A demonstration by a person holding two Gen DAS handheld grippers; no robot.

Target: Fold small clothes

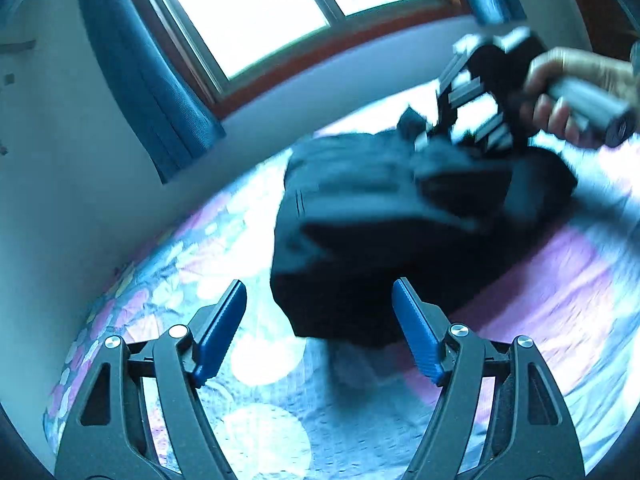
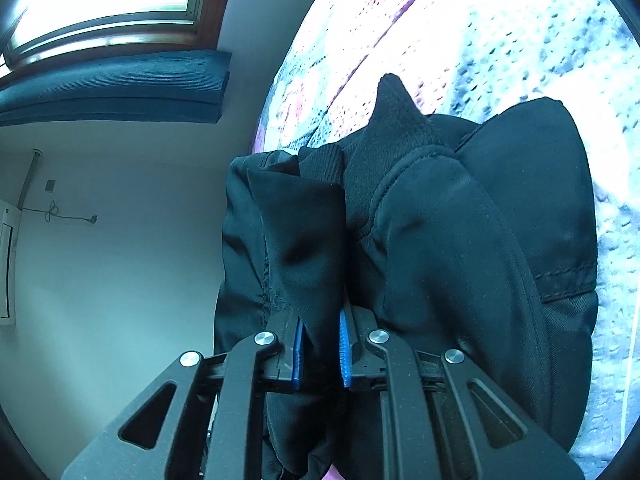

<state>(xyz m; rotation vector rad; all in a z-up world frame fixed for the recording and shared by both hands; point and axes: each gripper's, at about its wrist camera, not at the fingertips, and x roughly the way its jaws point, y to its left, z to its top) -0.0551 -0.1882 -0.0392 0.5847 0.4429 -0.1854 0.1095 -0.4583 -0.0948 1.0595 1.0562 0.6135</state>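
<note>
A black garment (image 1: pixel 360 232) hangs in a bunch above the bed, lifted at its far right by my right gripper (image 1: pixel 460 136), which a hand holds. In the right wrist view the right gripper (image 2: pixel 322 340) is shut on a thick fold of the black garment (image 2: pixel 440 220), with a ribbed cuff sticking up beyond it. My left gripper (image 1: pixel 320 320) is open and empty, just below and in front of the garment's lower edge, with its blue pads (image 1: pixel 222 332) wide apart.
The bed has a quilted floral cover (image 1: pixel 260 420) in white, pink and blue. A pale wall (image 1: pixel 80 200), a blue curtain (image 1: pixel 152 80) and a bright window (image 1: pixel 260 12) lie beyond the bed's left edge.
</note>
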